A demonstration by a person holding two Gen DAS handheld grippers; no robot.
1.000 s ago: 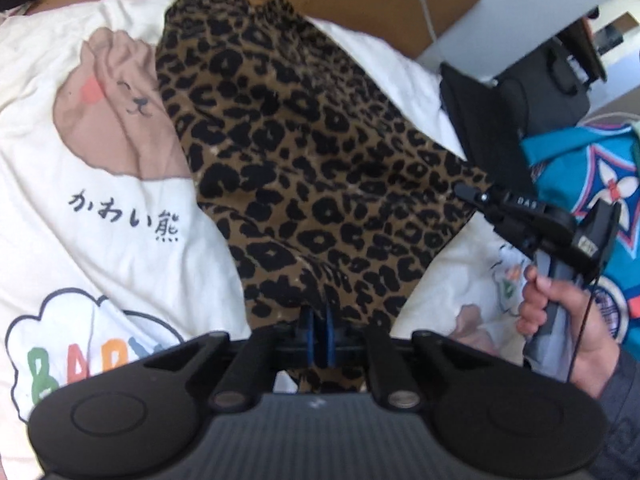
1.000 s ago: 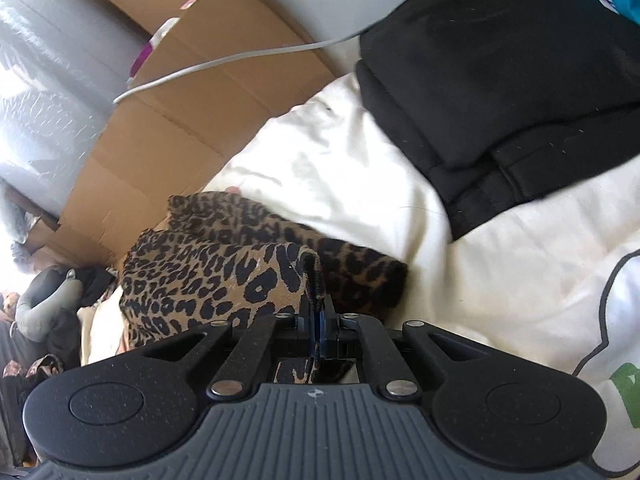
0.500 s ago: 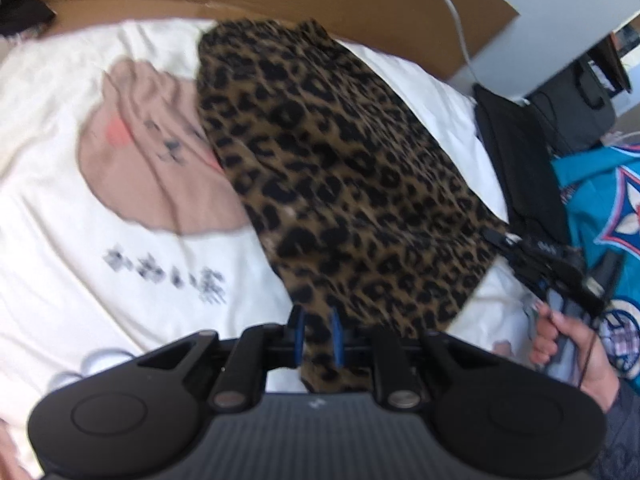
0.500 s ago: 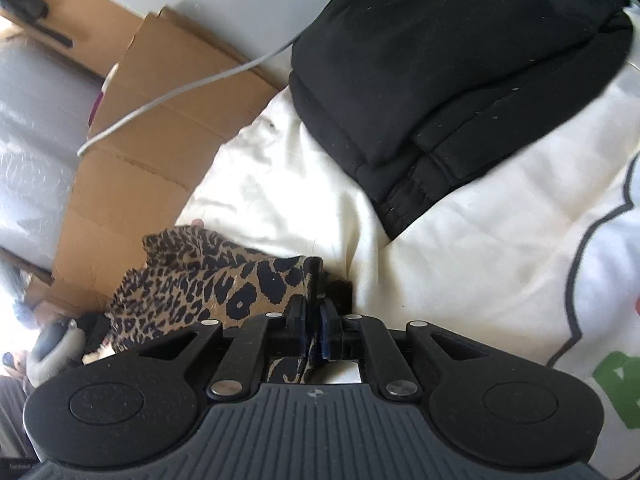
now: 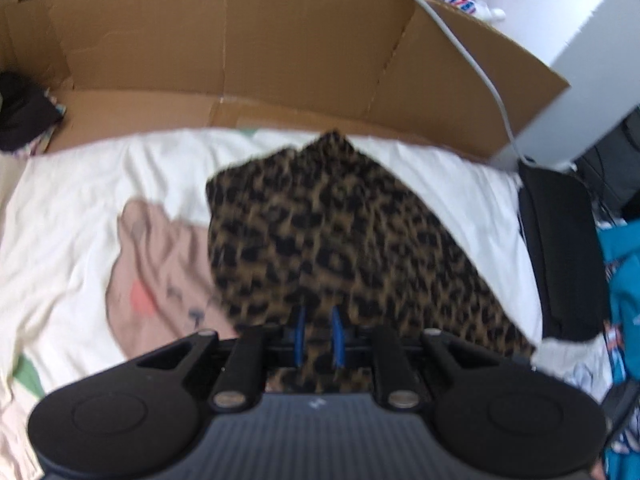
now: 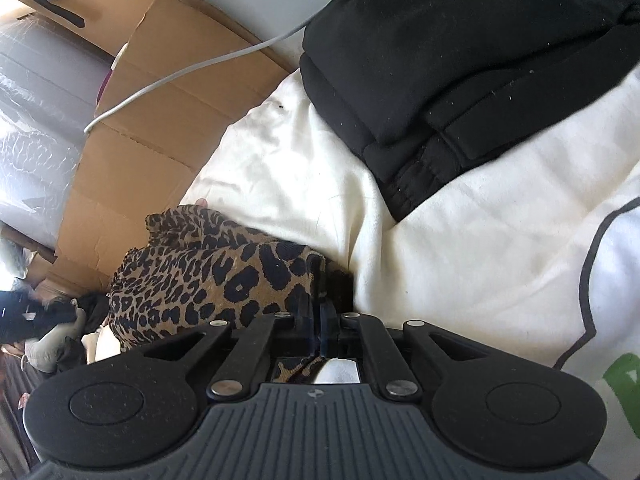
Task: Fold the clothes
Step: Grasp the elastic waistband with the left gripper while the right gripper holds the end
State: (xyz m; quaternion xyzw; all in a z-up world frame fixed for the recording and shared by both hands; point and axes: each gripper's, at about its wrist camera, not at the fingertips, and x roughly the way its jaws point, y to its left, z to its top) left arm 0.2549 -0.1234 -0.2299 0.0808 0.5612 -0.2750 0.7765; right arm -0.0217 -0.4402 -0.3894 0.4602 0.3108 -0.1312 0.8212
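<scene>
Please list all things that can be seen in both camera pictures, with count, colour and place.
leopard garment: 1, brown and black, on the blanket, held at two places
blanket: 1, cream with a pink bear print, under the garment
black clothes: 1 folded pile, black, on the blanket's far right
cardboard: flattened, brown, behind the blanket
cable: 1, white, across the cardboard
teal cloth: 1, teal, right edge
left gripper: 1, black with blue pads, closed on the garment
right gripper: 1, black, shut on the garment's edge

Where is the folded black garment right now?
In the right wrist view, the black garment lies upper right on the white blanket, beyond the leopard-print cloth.
</scene>
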